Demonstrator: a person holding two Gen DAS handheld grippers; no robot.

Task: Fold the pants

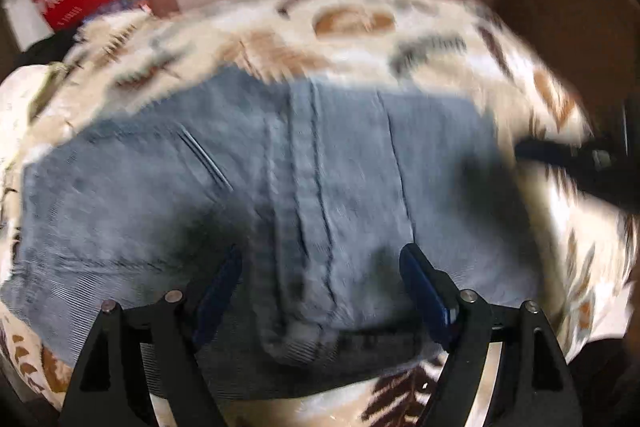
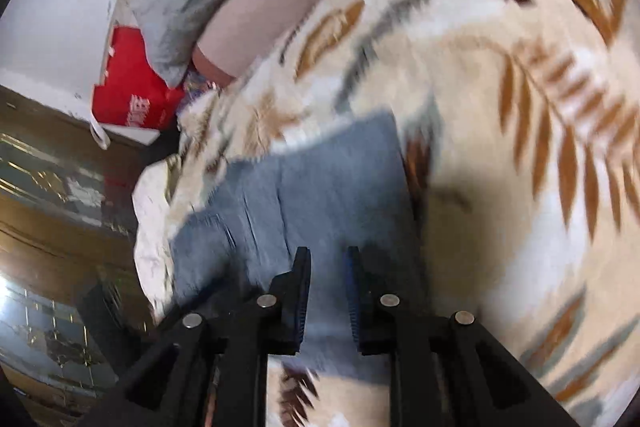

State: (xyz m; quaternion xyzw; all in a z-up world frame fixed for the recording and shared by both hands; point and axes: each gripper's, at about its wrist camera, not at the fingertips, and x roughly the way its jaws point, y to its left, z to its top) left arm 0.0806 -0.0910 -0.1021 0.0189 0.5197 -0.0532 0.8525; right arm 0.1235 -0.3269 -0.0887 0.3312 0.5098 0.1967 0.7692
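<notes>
Blue pants (image 1: 280, 187) lie folded flat on the leaf-print blanket (image 1: 360, 39). My left gripper (image 1: 322, 259) hangs over them, jaws spread wide, nothing between. My right gripper (image 2: 329, 259), jaws narrowly parted, pinches nothing; denim below it

Blue-grey pants (image 1: 256, 187) on cream leaf-patterned blanket (image 1: 360, 39).

A bed with a leaf-patterned blanket (image 2: 500, 155) is filling the view; a white wall (image 2: 52, 11) is standing at ten o'clock, a glossy floor (image 2: 44, 235) is shining at eight o'clock.
</notes>
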